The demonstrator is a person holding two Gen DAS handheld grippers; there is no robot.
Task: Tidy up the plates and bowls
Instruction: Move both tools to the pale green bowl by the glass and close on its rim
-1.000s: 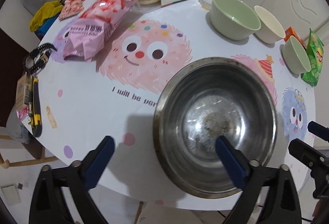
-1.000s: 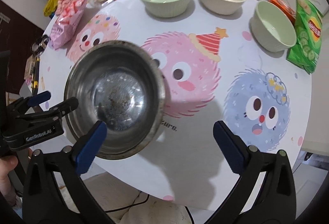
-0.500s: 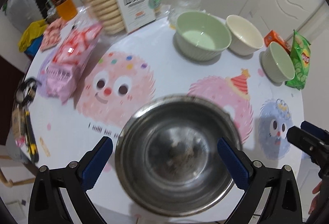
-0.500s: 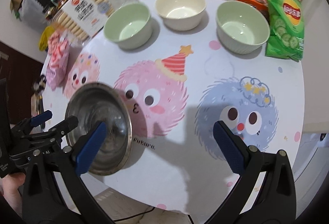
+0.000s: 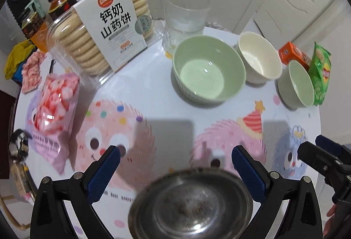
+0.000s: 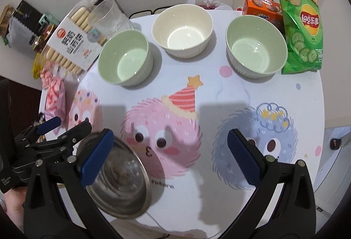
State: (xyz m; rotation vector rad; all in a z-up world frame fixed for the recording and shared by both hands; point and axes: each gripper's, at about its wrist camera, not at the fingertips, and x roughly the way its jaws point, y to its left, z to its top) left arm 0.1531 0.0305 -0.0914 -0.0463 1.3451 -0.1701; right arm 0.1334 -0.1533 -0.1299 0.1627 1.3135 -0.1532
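Note:
A steel bowl (image 5: 193, 203) sits at the near edge of the round table, below my open left gripper (image 5: 175, 166); it also shows in the right wrist view (image 6: 122, 179). Three ceramic bowls stand in a row at the back: a green bowl (image 5: 208, 70) (image 6: 125, 58), a cream bowl (image 5: 258, 59) (image 6: 182, 29) and a second green bowl (image 5: 295, 84) (image 6: 255, 45). My right gripper (image 6: 171, 155) is open and empty above the table's front. The left gripper (image 6: 63, 127) shows at the left of the right wrist view.
A biscuit box (image 5: 105, 28), a clear glass (image 5: 186, 17), a pink candy bag (image 5: 54, 107) and drink bottles (image 5: 35, 28) crowd the back left. A green crisp bag (image 6: 300, 26) and an orange box (image 6: 261, 6) lie back right. The table (image 6: 219, 89) has a cartoon-print cover.
Both grippers have pulled back and up from the steel bowl. The bowl now lies lower in both views, and the back row of bowls looks nearer.

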